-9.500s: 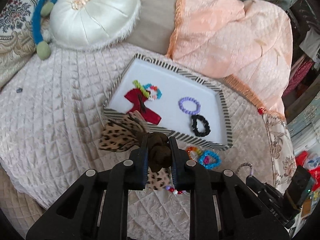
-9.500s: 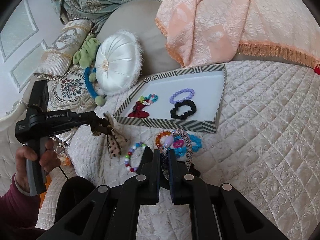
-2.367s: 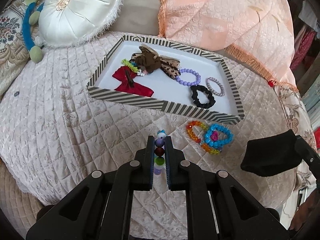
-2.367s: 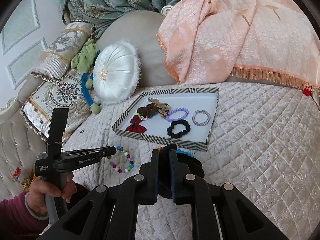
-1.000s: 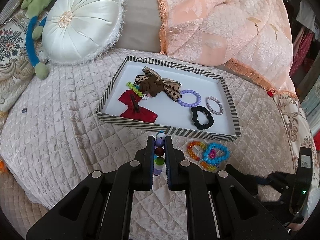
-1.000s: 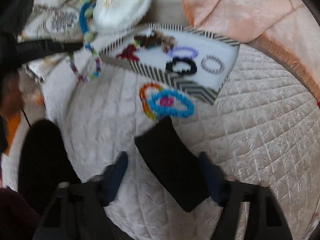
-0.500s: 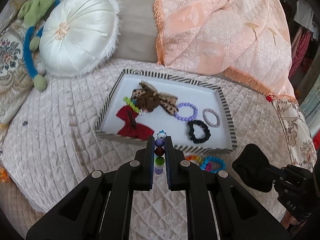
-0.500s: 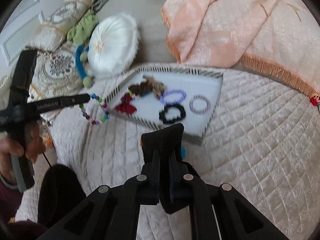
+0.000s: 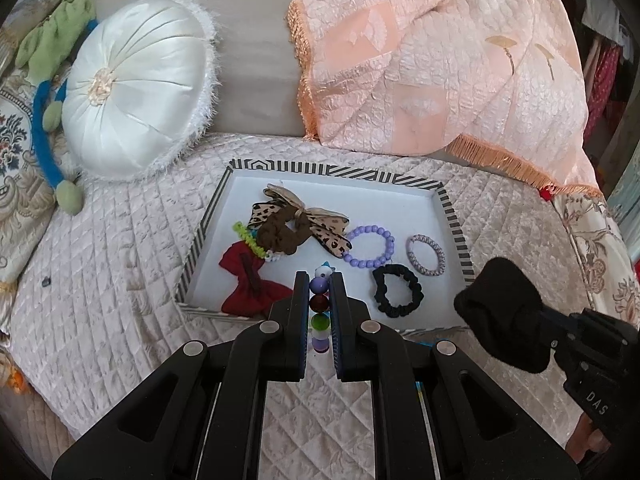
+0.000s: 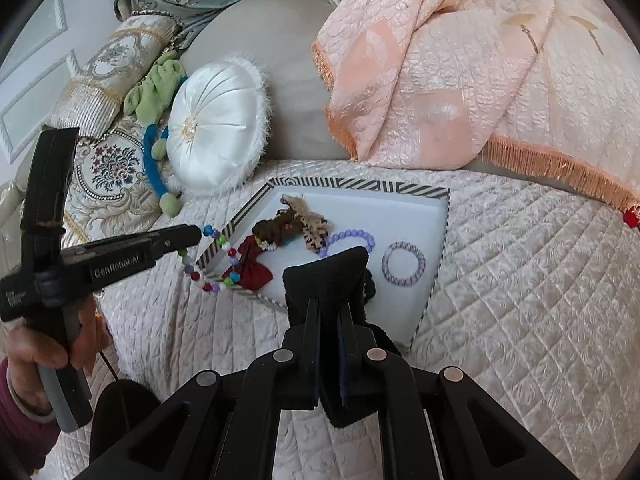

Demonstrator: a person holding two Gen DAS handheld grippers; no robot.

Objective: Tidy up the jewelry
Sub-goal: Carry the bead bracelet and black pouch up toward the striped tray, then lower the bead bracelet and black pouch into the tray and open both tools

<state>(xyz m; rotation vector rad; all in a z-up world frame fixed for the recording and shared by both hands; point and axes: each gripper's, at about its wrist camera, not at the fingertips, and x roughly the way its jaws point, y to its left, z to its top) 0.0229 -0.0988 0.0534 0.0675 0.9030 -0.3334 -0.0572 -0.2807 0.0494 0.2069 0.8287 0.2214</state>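
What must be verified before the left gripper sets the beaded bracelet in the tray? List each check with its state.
1. Left gripper shut on the multicolored beaded bracelet: ok.
2. Bracelet loop hanging free of the striped tray rim: cannot tell; in the right wrist view it overlaps the near left corner.
3. Bare tray floor for a drop: ok, white floor shows at the back.
4. Right gripper shut on the black cloth piece: ok.
5. Right gripper out of the left's path: not ok, it hangs at the tray's near right corner.

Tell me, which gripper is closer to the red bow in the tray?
Left. The left gripper hangs its beaded bracelet by the red bow; the right gripper sits beyond the tray's opposite side.
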